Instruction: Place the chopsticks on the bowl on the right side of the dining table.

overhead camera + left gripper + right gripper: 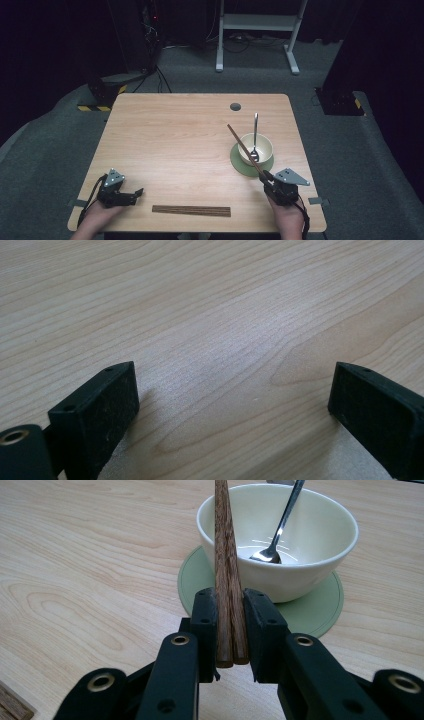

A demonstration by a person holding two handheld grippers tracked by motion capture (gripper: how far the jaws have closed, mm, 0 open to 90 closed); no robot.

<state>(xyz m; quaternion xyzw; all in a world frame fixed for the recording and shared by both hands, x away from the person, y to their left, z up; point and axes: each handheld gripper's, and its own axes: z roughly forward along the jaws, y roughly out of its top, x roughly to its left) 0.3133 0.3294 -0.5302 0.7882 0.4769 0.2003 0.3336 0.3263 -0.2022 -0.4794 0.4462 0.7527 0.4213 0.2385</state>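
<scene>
Right gripper (266, 176) near the table's (175, 135) front right corner, fingers (207, 625) pinching a pair of chopsticks (227, 570) that slant up over the bowl (255, 148). Bowl sits on a green coaster (240, 162), spoon (255, 135) inside. Left gripper (135, 192) rests front left, fingers spread on bare wood. More chopsticks (191, 211) lie along the front edge. Table's middle open.

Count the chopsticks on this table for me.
At least 4: 2 pinched side by side in the right hand-held gripper, and a bundle lying at the near table edge, apparently a pair, though more may be hidden.
</scene>
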